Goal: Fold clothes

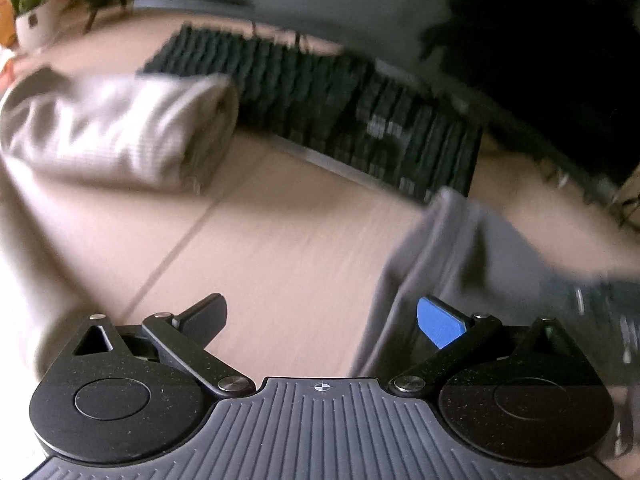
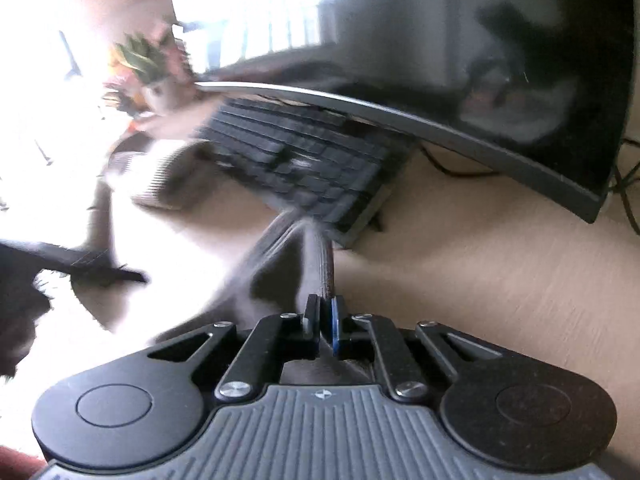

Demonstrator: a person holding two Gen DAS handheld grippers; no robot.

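2 hand-held grippers: left point(image 1: 322, 322) wide (nothing between), right point(image 2: 325, 322) pinching grey cloth point(image 2: 316, 256); no legible writing.

The table point(image 1: 280, 240) is light brown wood. A rolled pale cloth point(image 1: 120, 132) and a black keyboard point(image 1: 340, 104) lie on it, with a grey cloth point(image 1: 460, 264) nearby.

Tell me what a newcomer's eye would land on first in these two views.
First, the right tool, shut on a grey garment that stretches away over the wooden desk. Next, the black keyboard under the dark monitor, and a rolled pale cloth left of the keyboard. The left tool stands open.
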